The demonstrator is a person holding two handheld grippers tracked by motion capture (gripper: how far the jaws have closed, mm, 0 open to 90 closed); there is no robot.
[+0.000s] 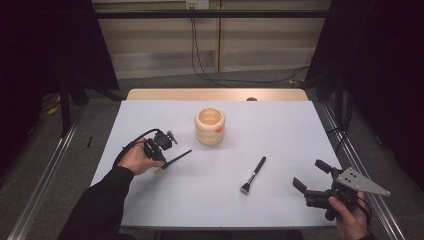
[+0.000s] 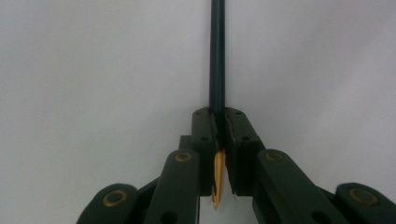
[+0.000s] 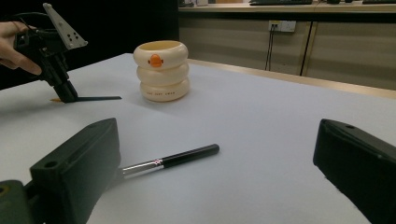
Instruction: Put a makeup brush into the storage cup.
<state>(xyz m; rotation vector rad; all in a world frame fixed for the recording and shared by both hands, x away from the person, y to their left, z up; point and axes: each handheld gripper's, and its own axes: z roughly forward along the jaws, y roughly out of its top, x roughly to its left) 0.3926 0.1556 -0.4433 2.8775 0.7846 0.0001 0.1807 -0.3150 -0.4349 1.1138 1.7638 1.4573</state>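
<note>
The left hand-held gripper (image 1: 165, 159) is clamped on a thin dark pencil (image 2: 217, 56) with a gold tip, which lies on the white desk (image 1: 280, 130) left of and nearer the person than the cream holder (image 1: 210, 126). The right hand-held gripper (image 1: 311, 176) hangs with jaws apart, right of the makeup brush (image 1: 253, 175), itself right of the holder.

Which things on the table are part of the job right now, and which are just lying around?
In the job: left gripper, shut on the thin dark brush; cream holder, probably its destination.
Lying about: makeup brush; open right gripper; wall cables.
</note>
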